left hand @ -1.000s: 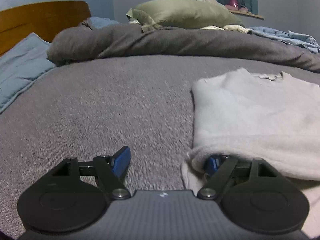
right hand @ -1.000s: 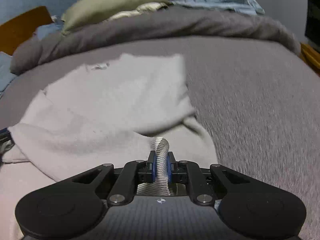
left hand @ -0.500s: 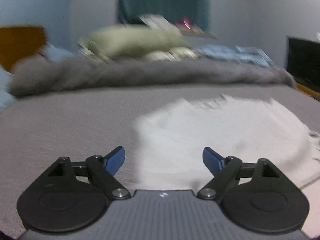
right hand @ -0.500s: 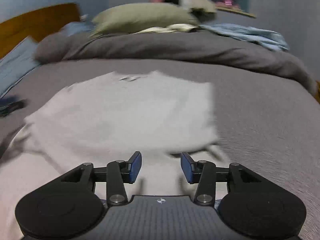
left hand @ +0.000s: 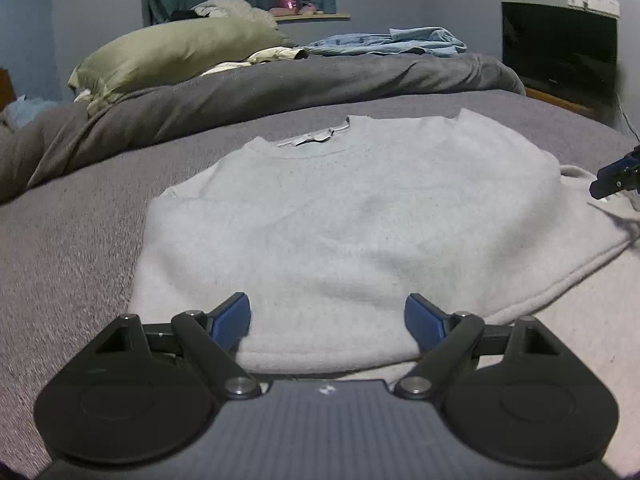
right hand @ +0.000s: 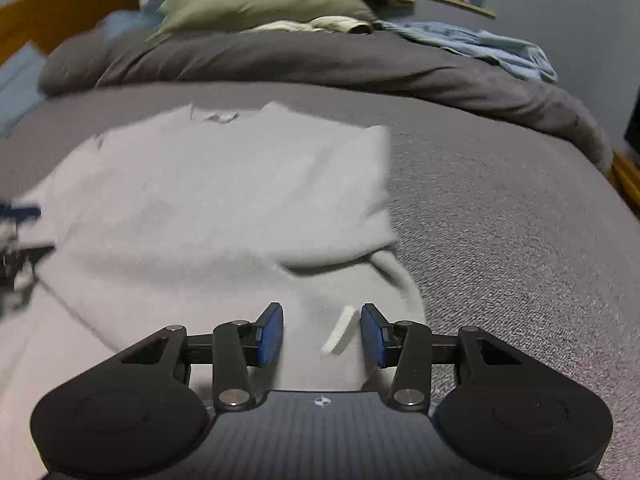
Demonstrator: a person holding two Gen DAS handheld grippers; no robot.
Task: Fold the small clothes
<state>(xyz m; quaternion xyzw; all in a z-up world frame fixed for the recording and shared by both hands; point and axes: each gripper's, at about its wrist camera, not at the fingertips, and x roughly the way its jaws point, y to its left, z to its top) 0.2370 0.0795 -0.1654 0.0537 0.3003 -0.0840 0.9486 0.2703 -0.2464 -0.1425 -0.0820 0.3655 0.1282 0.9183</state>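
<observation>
A pale grey sweater [left hand: 352, 216] lies flat on the grey bed cover [left hand: 80, 240], collar away from me, its lower part doubled up over the body. My left gripper [left hand: 328, 320] stands wide open just above the near folded edge, nothing between its pads. My right gripper [right hand: 322, 330] hovers over the sweater [right hand: 208, 200] near its right corner, its jaws opening; a small white tag [right hand: 340, 330] lies on the cloth between them, untouched. The right gripper's fingers [left hand: 616, 176] show at the right edge of the left wrist view.
A rolled dark grey duvet [left hand: 280, 84] runs across the far side of the bed, with an olive pillow [left hand: 172, 48] and blue garments [left hand: 392, 42] behind it. A black screen [left hand: 560, 48] stands far right. A wooden headboard [right hand: 60, 8] is at the far left.
My right gripper let go of the ribbed cloth it pinched and opened. My left gripper pulled out of the sweater's left fold and swung right to face the middle of the sweater.
</observation>
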